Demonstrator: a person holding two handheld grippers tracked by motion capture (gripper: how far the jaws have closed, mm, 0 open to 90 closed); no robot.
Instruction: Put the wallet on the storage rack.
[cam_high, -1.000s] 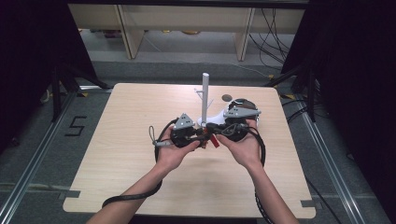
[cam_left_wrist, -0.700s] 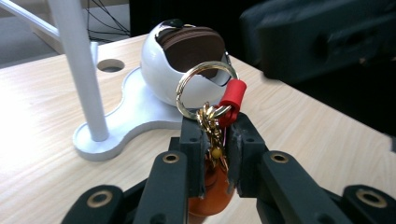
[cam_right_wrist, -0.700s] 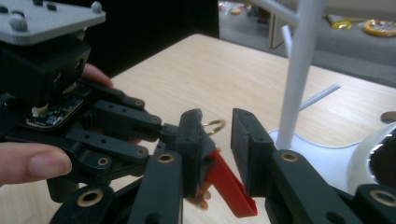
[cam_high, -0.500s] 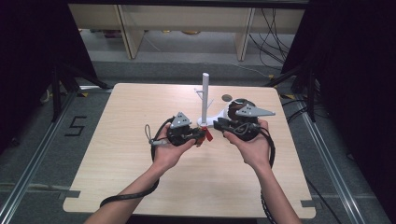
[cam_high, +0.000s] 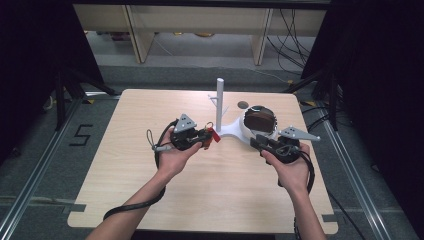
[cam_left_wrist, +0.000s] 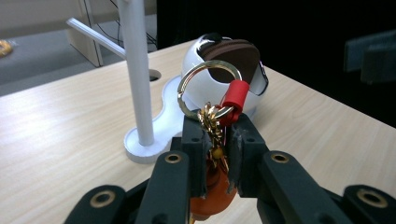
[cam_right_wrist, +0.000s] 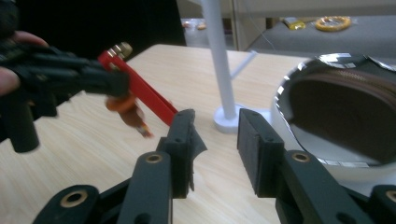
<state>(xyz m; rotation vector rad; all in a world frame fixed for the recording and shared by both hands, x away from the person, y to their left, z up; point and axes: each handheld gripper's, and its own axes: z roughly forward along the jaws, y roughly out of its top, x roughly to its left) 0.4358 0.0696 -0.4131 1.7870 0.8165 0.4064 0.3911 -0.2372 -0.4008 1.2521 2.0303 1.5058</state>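
My left gripper (cam_high: 207, 136) is shut on a keychain (cam_high: 214, 134). In the left gripper view the pads (cam_left_wrist: 196, 140) pinch it just below its gold ring (cam_left_wrist: 187, 84) and red loop (cam_left_wrist: 235, 95), and an orange charm hangs under the jaws. My right gripper (cam_high: 256, 142) stands open to the right, apart from the keychain. Its jaws have just been opening and nothing is between them (cam_right_wrist: 217, 126). From the right gripper view the red strap (cam_right_wrist: 140, 86) sticks out of the left gripper (cam_right_wrist: 60, 74).
A white stand (cam_high: 231, 131) sits at the table's far middle, with a thin upright pole (cam_high: 219, 97) and side pegs. Its round white bowl (cam_high: 260, 120) has a brown inside. A dark hole (cam_high: 243, 105) is in the tabletop behind it.
The right gripper has let go of the keychain, opened, and drawn back to the right and toward the person. The left gripper has kept its place with the keychain in it.
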